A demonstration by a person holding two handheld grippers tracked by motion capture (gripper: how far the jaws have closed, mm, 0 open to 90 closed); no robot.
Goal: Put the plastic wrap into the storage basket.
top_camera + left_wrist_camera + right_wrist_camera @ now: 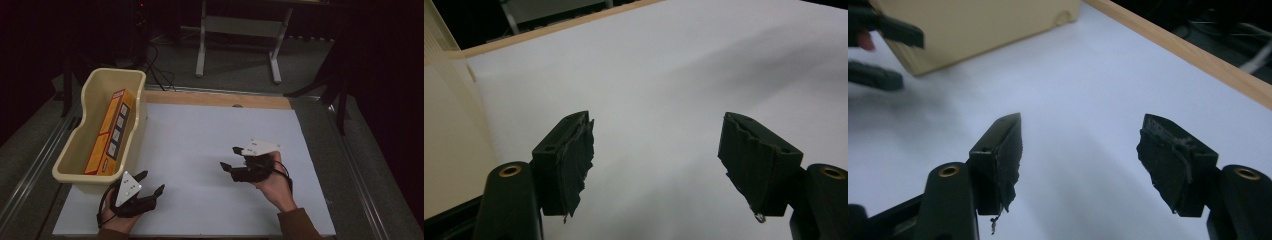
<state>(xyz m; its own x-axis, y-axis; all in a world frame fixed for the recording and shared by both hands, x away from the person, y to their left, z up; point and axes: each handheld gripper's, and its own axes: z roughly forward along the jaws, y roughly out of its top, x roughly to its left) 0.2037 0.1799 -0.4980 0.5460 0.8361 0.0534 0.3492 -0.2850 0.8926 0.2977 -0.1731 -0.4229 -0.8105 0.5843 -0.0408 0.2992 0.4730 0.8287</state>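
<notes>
An orange box (110,131) lies lengthwise inside a cream plastic tub (89,100) at the table's left. My left gripper (151,183) is open just in front of the tub's near corner, jaws pointing up and right, nothing between them (655,150). My right gripper (231,157) is open over the middle right of the white sheet (200,140), jaws pointing left toward the tub, also empty (1079,150). In the right gripper view the tub wall (978,25) fills the top left and the left gripper's black jaws show blurred at the far left.
A wooden strip (215,99) edges the table's far side. Metal rails run along both table sides. Beyond the table stands a grey frame on legs (240,35) with cables on the floor (160,70). The surroundings are dark.
</notes>
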